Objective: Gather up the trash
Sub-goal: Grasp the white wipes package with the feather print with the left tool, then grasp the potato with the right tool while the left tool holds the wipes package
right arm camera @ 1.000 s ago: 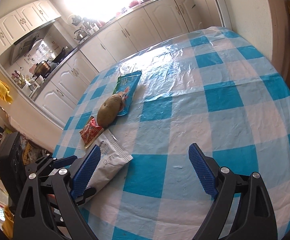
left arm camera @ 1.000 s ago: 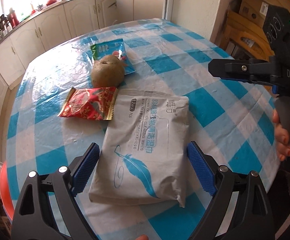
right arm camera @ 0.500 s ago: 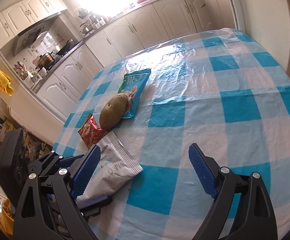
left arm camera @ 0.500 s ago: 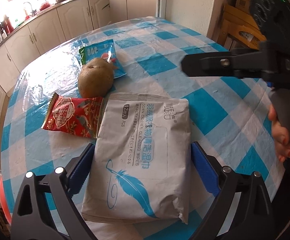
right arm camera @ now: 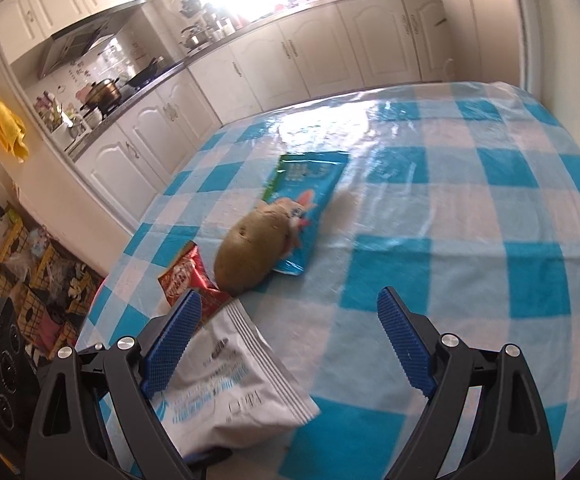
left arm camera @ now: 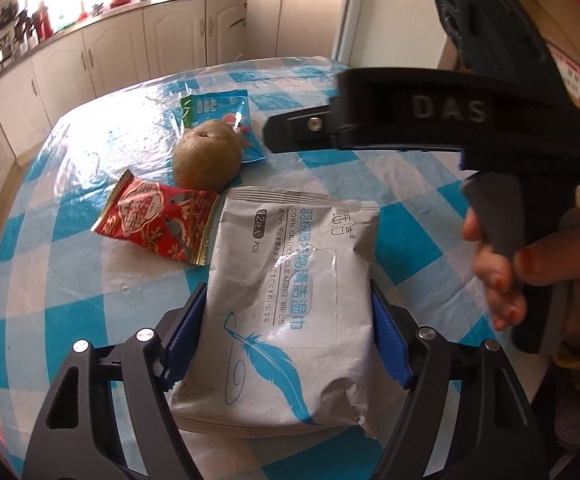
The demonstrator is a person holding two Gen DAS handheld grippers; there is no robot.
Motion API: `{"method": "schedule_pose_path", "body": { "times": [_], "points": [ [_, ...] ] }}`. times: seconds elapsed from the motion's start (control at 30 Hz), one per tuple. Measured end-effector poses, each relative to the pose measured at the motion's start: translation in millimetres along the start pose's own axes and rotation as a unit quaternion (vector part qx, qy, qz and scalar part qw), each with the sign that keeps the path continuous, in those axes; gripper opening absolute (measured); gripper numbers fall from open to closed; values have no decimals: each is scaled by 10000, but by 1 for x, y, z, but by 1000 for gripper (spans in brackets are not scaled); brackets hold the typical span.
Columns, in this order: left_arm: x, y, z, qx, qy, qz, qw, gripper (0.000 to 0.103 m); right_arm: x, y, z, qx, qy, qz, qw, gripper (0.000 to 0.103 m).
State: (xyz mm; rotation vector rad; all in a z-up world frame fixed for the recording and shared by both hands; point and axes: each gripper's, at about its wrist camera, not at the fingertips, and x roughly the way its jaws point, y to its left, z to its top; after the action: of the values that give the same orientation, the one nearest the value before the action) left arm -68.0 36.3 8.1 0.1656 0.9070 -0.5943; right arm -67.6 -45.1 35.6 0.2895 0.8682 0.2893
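Left tongs straddle the grey wipes pack, blue pads touching both long sides. The jaws have just been closing in, with the pack between them, and now look clamped on it. The pack lies flat on the bench under a blue-and-white check cloth, near the edge closest to the tongs, feather print facing up.

Right tongs stand wide apart, nothing between the pads, hovering over bare cloth just to the right of the pack's far end. From the left wrist view the right tongs' black body crosses the upper right, a hand wrapped on its grip.

Red snack wrapper lies flat beside the pack's top left corner, touching or nearly so. Potato sits just beyond the wrapper, resting partly on a blue-green snack packet. From the right wrist view it's the same row: red wrapper, potato, blue packet.

White kitchen cabinets behind the bench, pots on the stove, yellow cloth hanging on the left wall.
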Motion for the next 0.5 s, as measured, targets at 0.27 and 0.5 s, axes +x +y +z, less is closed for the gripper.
{"method": "schedule_pose_path", "body": {
  "times": [0.27, 0.5],
  "points": [
    [-19, 14, -14, -284, -150, -27, 9995, 75, 20, 24, 15, -315, 18, 41, 9995, 88],
    [-37, 33, -24, -495, -258, 61, 9984, 75, 46, 38, 23, -459, 277, 48, 9986, 67]
  ]
}}
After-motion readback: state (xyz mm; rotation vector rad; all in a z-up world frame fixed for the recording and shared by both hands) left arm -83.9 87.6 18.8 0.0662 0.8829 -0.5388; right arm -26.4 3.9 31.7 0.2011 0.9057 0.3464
